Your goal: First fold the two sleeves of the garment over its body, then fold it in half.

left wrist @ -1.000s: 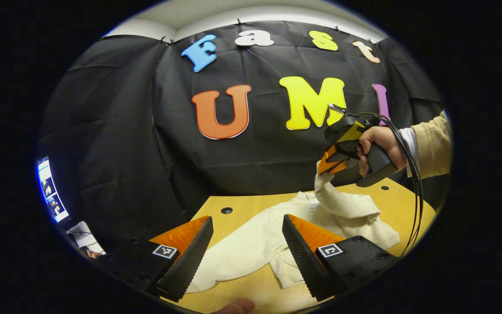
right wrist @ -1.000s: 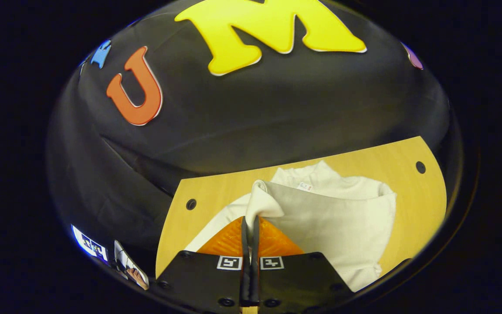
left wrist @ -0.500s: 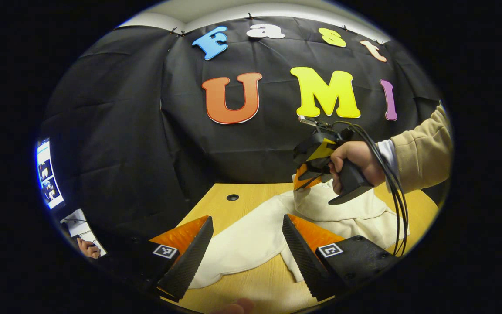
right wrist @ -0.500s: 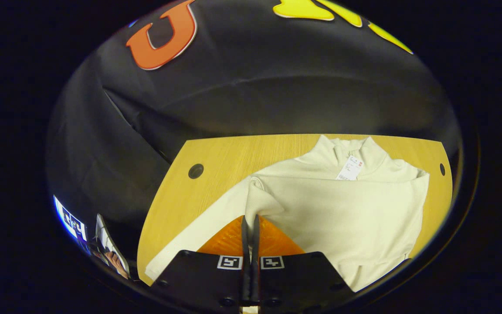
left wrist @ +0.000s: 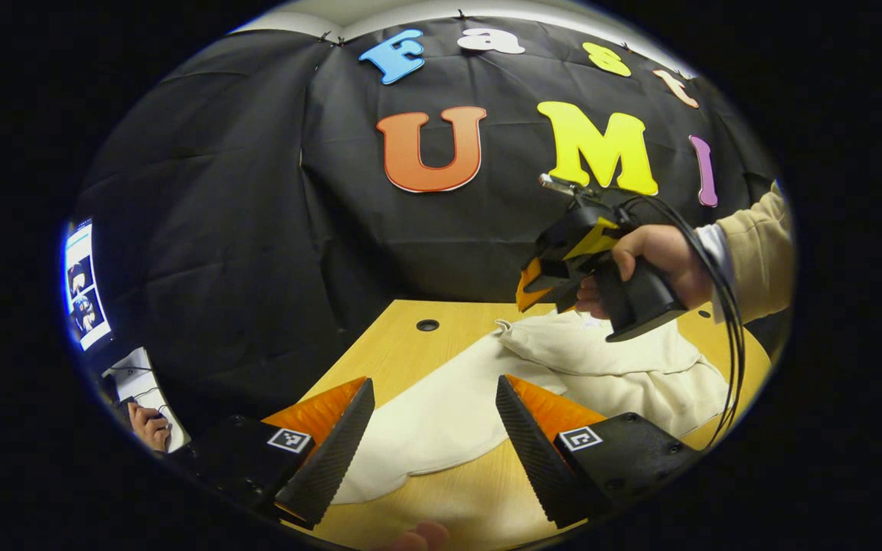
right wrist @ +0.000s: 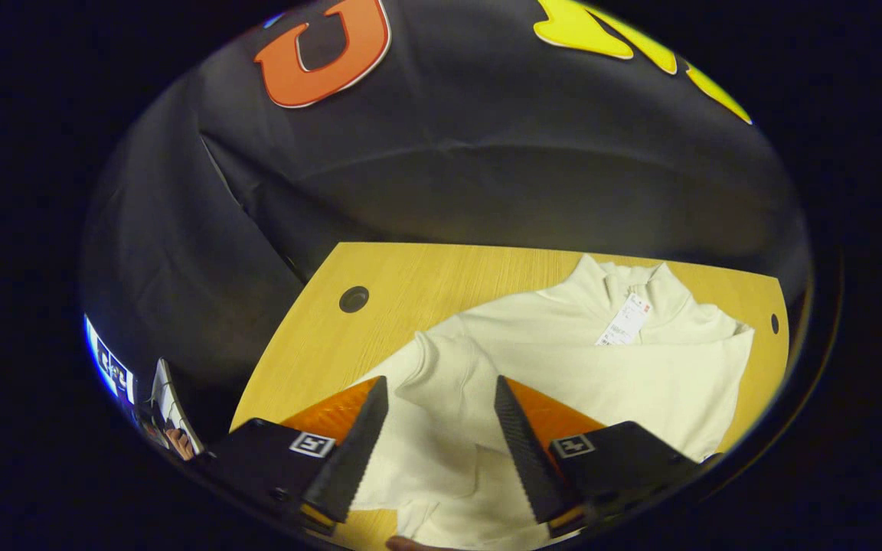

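Garment (right wrist: 563, 360) lies spread on the wooden table (right wrist: 380, 283), collar and tag (right wrist: 625, 317) toward the booth wall. One sleeve (right wrist: 449, 367) lies folded across its body, cuff end near the garment's left edge; the other sleeve (left wrist: 426, 428) trails out flat on the table, away from the body.

Your right gripper (right wrist: 437, 413) hovers just above the folded sleeve with its fingers spread apart and nothing between them. Your left gripper (left wrist: 433, 428) also stands wide open and empty, over the trailing sleeve.

Watch these risks:
- The folded sleeve rests loosely on the body. If your right fingers drag across it as you move, you can pull it askew or off the body.
- The cable (left wrist: 724, 306) hanging from your right gripper swings close to the garment's right shoulder and could snag the cloth.
- If your left fingers close on more than the sleeve, the body lifts with it and the laid fold slides.
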Available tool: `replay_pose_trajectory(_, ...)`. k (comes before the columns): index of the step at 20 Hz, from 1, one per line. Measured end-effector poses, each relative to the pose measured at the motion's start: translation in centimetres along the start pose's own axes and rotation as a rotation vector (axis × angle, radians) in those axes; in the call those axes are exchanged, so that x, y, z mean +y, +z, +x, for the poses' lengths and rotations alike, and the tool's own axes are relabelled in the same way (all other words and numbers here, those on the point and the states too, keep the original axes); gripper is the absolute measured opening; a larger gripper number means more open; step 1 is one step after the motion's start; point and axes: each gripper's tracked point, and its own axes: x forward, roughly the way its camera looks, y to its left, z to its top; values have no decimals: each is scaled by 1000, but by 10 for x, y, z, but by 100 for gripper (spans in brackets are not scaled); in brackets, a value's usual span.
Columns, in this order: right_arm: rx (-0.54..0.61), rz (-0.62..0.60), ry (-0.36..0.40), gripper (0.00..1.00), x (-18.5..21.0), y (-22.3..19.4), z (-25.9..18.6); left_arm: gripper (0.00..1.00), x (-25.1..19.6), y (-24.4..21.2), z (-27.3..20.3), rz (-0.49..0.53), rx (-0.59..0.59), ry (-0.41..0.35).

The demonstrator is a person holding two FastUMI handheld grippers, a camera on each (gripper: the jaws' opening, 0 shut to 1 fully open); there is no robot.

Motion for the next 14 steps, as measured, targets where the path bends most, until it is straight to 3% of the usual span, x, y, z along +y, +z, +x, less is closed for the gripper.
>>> replay_pose_trajectory(1, -29, -11, -1, 97, -1, 9, -12, 100, 4, -2, 3, 1, 8, 11)
replay_pose_trajectory(7, -240, -76, -19, 98, -38, 60, -121, 100, 48, -15, 17, -25, 63, 179)
replay_pose_trajectory(11, -435, -159, -122, 98, -86, 94, -212, 100, 62, -28, 26, -38, 121, 272)
replay_pose_trajectory(14, -564, -172, -204, 97, -121, 95, -289, 100, 80, -59, 32, -85, 200, 337)
